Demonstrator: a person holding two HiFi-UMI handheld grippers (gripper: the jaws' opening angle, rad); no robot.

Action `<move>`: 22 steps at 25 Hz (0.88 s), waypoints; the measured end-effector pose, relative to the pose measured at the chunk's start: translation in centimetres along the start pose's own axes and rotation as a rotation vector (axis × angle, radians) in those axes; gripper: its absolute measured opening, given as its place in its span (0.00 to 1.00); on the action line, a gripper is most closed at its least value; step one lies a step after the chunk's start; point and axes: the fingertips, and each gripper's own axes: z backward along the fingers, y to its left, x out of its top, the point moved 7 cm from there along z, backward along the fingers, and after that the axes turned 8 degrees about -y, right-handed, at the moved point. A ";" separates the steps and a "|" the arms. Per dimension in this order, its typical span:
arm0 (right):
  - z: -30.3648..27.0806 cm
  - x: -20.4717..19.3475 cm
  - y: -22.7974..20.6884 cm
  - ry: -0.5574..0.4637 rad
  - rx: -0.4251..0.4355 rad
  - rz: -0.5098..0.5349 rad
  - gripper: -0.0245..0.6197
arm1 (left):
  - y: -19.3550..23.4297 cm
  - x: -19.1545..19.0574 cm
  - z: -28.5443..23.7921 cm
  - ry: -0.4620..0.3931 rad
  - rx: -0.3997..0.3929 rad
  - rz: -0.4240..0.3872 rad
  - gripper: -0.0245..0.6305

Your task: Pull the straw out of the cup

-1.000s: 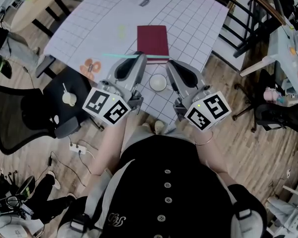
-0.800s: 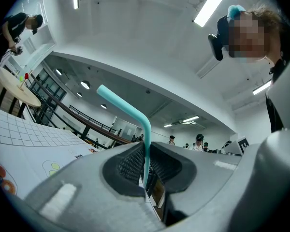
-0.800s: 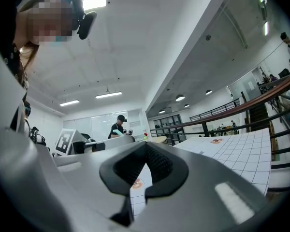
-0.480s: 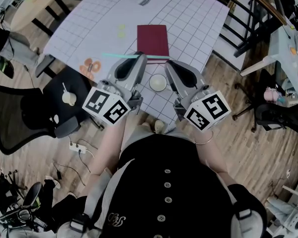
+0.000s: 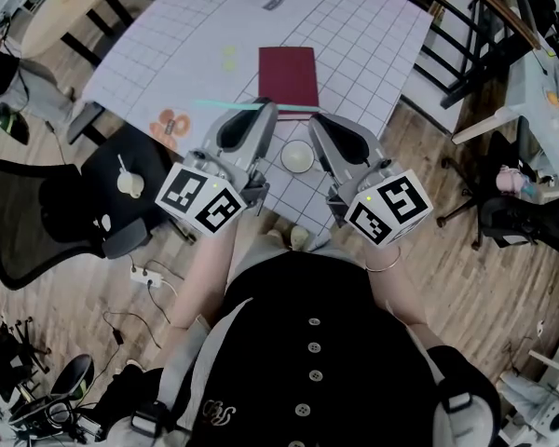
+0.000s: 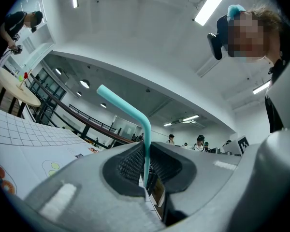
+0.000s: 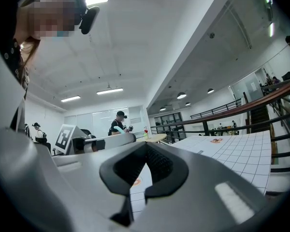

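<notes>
Left tool [image 6: 146, 153] is clamped on the teal straw [image 6: 130, 108], held up clear of the cup [image 5: 296, 155] so it's basically out, while the right tool [image 7: 145, 146] sits closed and empty just right of the cup.

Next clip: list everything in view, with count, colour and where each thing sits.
straw: one, teal, level above the mat, out of the cup
cup: one, white, upright on the mat between the two tongs
book: one, dark red, flat on the mat beyond the cup
mat: one, white with a dark grid, covering the table
office chair: one, black, on the wooden floor at left
left tongs: one, grey, shut on the straw
right tongs: one, grey, shut, nothing between them
</notes>
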 end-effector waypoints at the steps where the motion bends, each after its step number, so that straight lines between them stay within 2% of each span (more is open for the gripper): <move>1: 0.0 0.0 0.0 0.001 0.000 0.000 0.03 | 0.0 0.0 0.0 0.001 0.000 0.000 0.09; 22: 0.3 -0.4 -0.2 0.022 -0.015 -0.004 0.03 | 0.3 -0.1 0.2 0.003 0.004 0.005 0.08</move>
